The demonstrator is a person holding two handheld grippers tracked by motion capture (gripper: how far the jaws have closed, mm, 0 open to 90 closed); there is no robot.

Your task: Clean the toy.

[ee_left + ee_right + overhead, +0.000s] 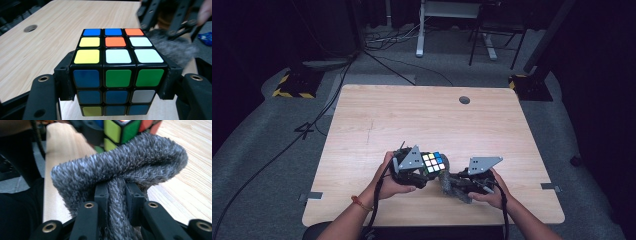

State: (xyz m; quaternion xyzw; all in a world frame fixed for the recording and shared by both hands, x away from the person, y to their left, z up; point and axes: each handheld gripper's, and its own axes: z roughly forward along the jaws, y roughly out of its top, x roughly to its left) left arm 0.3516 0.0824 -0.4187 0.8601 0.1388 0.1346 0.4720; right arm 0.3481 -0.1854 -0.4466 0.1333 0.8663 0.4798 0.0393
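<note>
Cube (117, 75) is clamped between the left tongs (117, 82), jaws pressed against its two opposite sides, and is held above the near-centre of the worktop (412, 115). Top face as seen in the left gripper view: blue, blue, orange in the far row; yellow, orange, white in the middle; yellow, white, white nearest. Facing side: blue, green, green on top, mostly blue below with one grey-white and one yellow sticker.

Grey fuzzy cloth (117, 165) is pinched in the right tongs (117, 195), jaws closed on a fold running between them, the rest bulging out above. In the high view, cloth (447, 182) is seen pressed against the cube (433, 162) at its right side, between left tongs (412, 172) and right tongs (459, 185). Both are gripped by the person's hands near the worktop's front edge. A round hole (464, 100) is visible at the far side.
</note>
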